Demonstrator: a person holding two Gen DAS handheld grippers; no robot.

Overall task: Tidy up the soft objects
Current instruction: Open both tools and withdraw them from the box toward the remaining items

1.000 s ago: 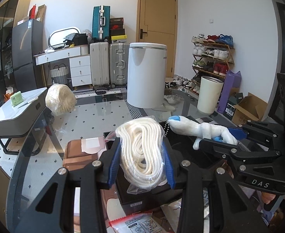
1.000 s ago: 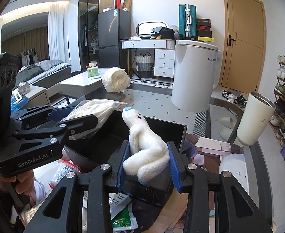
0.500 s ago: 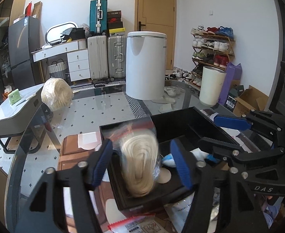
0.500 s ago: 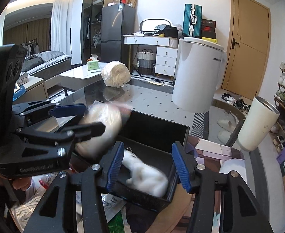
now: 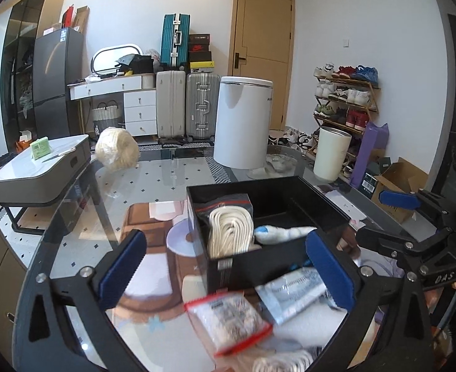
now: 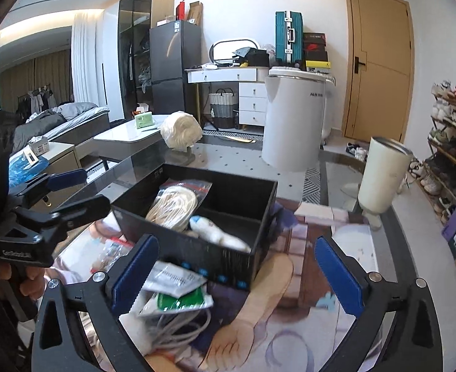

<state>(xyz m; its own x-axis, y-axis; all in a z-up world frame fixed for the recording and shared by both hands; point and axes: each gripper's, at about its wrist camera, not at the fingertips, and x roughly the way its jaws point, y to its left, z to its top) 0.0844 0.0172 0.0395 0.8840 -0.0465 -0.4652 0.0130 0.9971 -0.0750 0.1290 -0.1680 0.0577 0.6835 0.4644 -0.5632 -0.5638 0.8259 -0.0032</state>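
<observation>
Two grippers stood wide open over a glass table [image 5: 172, 183], their jaws having just spread apart, and nothing lay between either pair. The left gripper [image 5: 225, 271] hung in front of a black box [image 5: 277, 263]; the right gripper [image 6: 235, 274] sat on the box's other near side.

Little writing could be read. The left gripper's body, seen from the right wrist camera, carried white lettering that looked like "GenRobot.AI", though it was blurred. The right gripper's body, seen from the left wrist camera, bore "DAS". The white bin [image 6: 293, 121] behind the table had small grey lettering too tiny to make out.

Both soft things lay in the box's near compartment. The bagged rope [image 5: 231, 229], a cream coil in a clear zip bag, stood at the left end with its long axis running away from the left camera. The white plush toy [image 5: 285, 234] lay touching it on the right, on its side along the box's front wall, its blue-tipped end toward the rope; the wall hid its lower part.

Several packets [image 5: 228, 319] in front of the box were smeared by motion, their print unreadable. A loose rope bundle [image 5: 118, 150] sat well apart at the table's far edge. A hand [image 6: 26, 282] held the left gripper's handle, mostly cut off.
</observation>
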